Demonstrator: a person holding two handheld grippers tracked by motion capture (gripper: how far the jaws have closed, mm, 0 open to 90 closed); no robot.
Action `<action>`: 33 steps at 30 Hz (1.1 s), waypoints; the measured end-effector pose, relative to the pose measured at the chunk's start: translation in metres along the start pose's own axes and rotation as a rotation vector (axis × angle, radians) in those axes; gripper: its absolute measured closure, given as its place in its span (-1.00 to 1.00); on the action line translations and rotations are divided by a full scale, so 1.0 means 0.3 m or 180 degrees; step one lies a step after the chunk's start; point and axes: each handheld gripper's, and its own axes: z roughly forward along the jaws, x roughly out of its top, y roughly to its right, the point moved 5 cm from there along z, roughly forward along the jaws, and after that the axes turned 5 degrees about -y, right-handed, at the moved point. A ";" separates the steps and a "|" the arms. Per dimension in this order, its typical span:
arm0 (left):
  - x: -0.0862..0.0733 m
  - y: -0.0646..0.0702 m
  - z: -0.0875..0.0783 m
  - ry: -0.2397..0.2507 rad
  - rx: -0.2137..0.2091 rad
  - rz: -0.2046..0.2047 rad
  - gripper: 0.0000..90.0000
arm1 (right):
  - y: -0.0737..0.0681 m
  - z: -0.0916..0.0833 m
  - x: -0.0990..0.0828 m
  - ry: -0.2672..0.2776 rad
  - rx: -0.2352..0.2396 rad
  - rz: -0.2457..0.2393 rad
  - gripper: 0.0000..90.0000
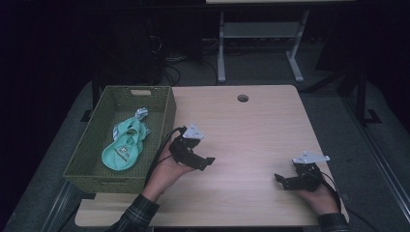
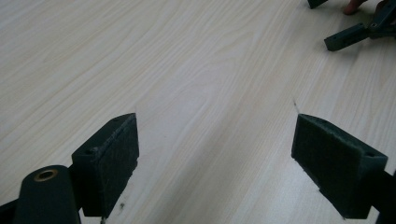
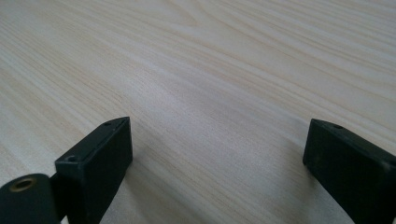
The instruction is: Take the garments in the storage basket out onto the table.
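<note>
Both hand-held grippers, left (image 1: 202, 163) and right (image 1: 283, 180), wide open, empty, right of basket (image 1: 89, 151). Cloth (image 1: 124, 145) inside (nearest left); reach low over rim.

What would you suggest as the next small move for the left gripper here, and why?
Probably swing the left gripper left toward the green basket, over the mint cloth. Its jaws stand open with bare table between them, the right gripper is open and farther off, and the cloth is the nearest thing to handle.
</note>
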 end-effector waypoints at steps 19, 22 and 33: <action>0.024 -0.038 -0.063 0.0113 0.0052 -0.0030 -0.68 | 0.000 0.000 0.000 0.0003 -0.0001 -0.0001 -0.83; 0.024 -0.051 -0.082 0.0141 0.0066 -0.0039 -0.68 | 0.000 0.000 0.000 0.0002 0.0001 -0.0001 -0.83; 0.033 -0.096 -0.128 0.0202 0.0057 -0.0037 -0.62 | 0.001 -0.002 -0.002 0.0002 0.0008 -0.0006 -0.83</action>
